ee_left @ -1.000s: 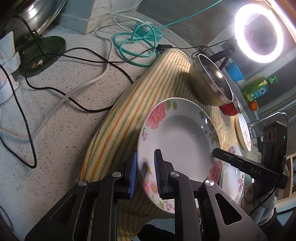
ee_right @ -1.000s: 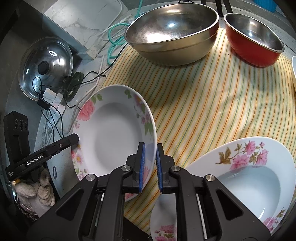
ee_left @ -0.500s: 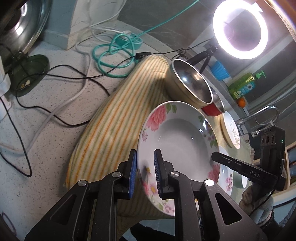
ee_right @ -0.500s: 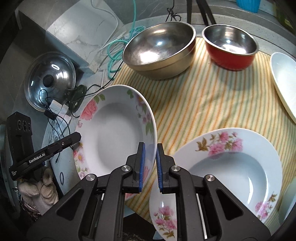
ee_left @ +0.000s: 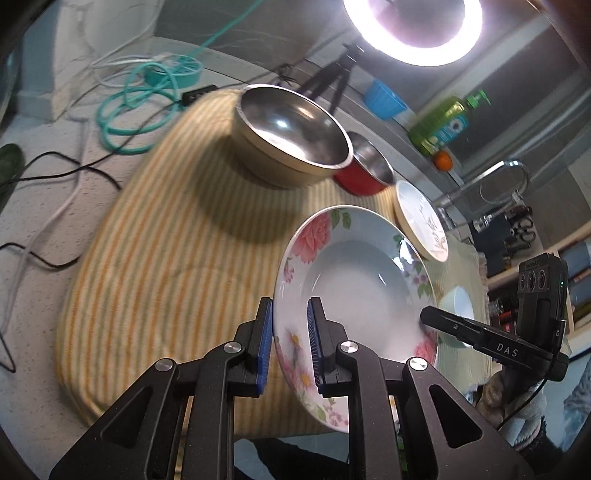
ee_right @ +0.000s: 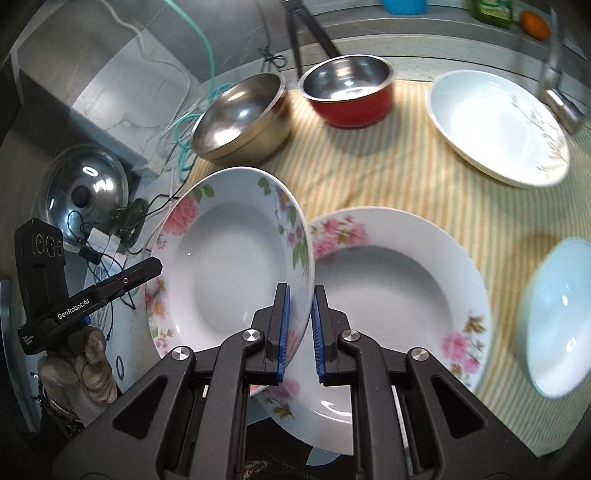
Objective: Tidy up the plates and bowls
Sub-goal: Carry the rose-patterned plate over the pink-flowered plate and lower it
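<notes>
A deep floral plate (ee_left: 354,280) (ee_right: 229,266) is held in the air, tilted, above the striped cloth. My left gripper (ee_left: 290,347) is shut on its left rim. My right gripper (ee_right: 298,332) is shut on its right rim. A second floral plate (ee_right: 399,280) lies flat on the cloth just right of the held one. A large steel bowl (ee_left: 291,133) (ee_right: 240,118), a red bowl (ee_left: 365,170) (ee_right: 351,92), a white plate with a twig print (ee_left: 421,221) (ee_right: 495,125) and a pale blue bowl (ee_right: 557,317) also sit on the cloth.
The yellow striped cloth (ee_left: 155,236) (ee_right: 424,184) covers the counter. Black, white and teal cables (ee_left: 133,107) lie at the left. A pot lid (ee_right: 85,188) leans far left. A ring light (ee_left: 413,29), green soap bottle (ee_left: 439,125) and tap (ee_left: 491,181) stand behind.
Both grippers have lifted the floral plate higher and carried it right, toward the second floral plate. More of the table's right side has come into view.
</notes>
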Tool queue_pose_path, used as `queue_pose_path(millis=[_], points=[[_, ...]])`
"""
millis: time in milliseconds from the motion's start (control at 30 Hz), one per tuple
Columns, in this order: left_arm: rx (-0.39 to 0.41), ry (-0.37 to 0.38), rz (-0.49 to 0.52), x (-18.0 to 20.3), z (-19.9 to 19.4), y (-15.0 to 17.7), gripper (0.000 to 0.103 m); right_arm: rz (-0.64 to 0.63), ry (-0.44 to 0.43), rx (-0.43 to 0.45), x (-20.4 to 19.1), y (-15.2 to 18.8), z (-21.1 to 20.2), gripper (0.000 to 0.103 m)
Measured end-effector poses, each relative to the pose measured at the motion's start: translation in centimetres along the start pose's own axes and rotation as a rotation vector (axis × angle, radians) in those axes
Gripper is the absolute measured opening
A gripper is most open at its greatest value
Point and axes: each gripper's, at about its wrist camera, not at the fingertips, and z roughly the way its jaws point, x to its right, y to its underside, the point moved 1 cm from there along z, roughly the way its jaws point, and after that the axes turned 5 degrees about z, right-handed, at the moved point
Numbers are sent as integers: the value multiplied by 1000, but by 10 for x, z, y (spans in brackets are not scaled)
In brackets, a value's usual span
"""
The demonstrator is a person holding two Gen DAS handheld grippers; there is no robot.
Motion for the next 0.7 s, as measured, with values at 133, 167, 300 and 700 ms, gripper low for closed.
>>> queue_pose_path(millis=[133,167,300,700], points=[[-36,29,48,20,14,0,16,54,30,18,23,11,-12,12],[-44,35,57,24,18,0,16,67,37,21,29,14,-15,12],[-79,53,98,44,32,3,16,107,64,28,46,25,-20,12],[-159,60,168,68,61,11,16,189,110,38,84,46,-29,12]])
